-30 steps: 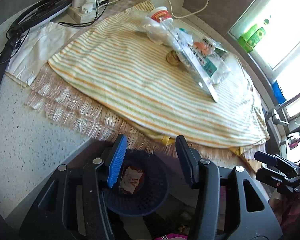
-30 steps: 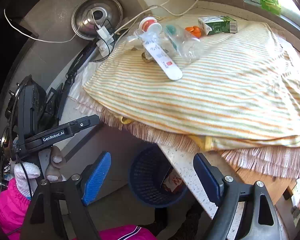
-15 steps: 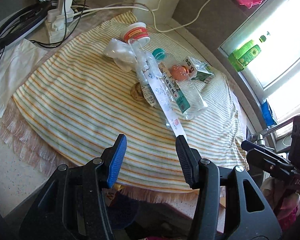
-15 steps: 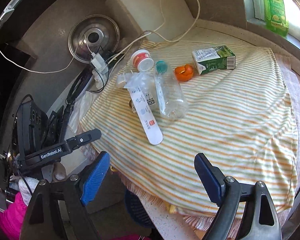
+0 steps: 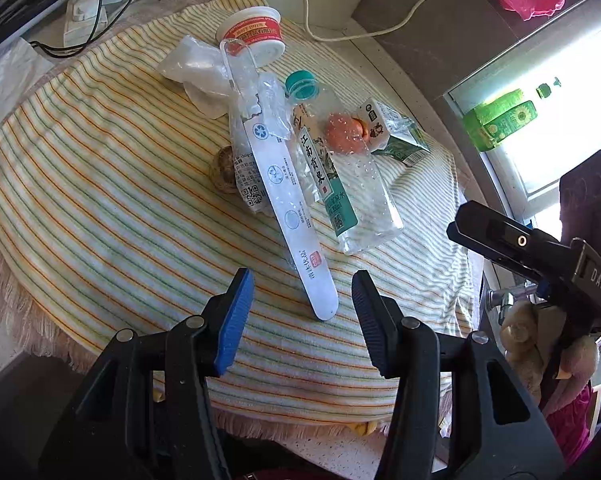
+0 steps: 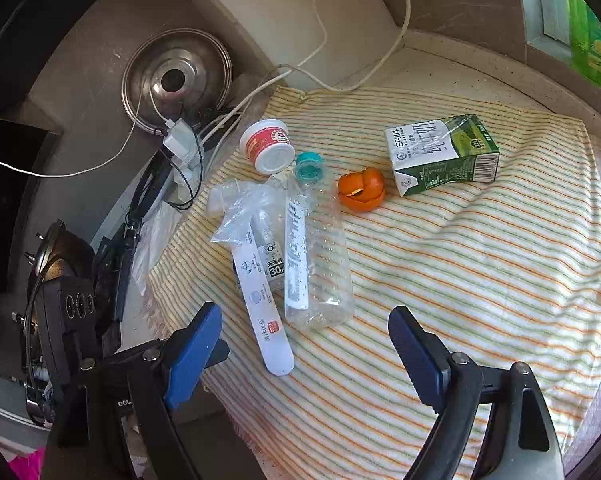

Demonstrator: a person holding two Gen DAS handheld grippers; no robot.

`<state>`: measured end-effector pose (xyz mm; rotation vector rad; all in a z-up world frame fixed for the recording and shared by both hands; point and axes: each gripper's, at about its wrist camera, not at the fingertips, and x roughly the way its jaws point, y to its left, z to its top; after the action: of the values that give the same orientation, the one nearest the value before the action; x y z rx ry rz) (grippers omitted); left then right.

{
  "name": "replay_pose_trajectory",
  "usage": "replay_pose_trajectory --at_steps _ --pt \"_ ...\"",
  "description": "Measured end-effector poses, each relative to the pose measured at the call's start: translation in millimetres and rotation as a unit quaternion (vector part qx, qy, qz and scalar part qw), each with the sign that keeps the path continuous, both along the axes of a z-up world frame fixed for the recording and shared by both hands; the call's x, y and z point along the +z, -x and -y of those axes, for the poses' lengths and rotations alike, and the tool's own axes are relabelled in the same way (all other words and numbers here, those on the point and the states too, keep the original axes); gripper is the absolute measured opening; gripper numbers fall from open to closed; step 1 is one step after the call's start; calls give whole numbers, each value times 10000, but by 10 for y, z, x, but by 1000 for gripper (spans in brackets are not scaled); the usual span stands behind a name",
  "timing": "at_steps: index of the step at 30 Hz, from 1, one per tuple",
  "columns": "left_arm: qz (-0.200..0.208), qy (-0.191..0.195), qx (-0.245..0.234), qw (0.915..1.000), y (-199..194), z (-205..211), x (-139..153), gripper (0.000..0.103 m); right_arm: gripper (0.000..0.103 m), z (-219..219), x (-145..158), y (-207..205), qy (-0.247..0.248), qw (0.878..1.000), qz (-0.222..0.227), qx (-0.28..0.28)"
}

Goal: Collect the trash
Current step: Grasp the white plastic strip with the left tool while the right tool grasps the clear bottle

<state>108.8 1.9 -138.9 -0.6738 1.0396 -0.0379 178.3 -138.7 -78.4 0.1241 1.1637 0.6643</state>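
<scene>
Left wrist view: our left tool (image 5: pixel 302 308) hangs released, jaws spread wide and holding nothing, just short of the near tip of the long white wrapper (image 5: pixel 288 216) on the striped cloth (image 5: pixel 100 200) over the counter. We judge this flat strip light and floppy, a little slick, so we would pinch it across its free near end, which lies clear of the pile. Its far end runs under a clear plastic bag (image 5: pixel 204 72) and beside the empty water bottle (image 5: pixel 340 176), capped, thin-walled and likely to crush or roll; its middle is the better hold. The yogurt cup (image 5: pixel 256 34) lies tipped on its side, and we cannot tell whether anything remains inside.

Right wrist view: our right tool (image 6: pixel 304 340) is likewise released and empty, jaws standing apart over the bottle's base. The orange peel (image 6: pixel 360 192) looks soft and light. The milk carton (image 6: pixel 444 156) lies on its side, stiff enough to grip across its flat faces; its contents are hidden.
</scene>
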Motion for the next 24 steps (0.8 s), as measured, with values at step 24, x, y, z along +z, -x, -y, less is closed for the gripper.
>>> replay_pose_trajectory --at_steps 24 --pt "-382 472 469 9971 -448 -1 -404 27 78 -493 -598 -708 259 9961 -696 468"
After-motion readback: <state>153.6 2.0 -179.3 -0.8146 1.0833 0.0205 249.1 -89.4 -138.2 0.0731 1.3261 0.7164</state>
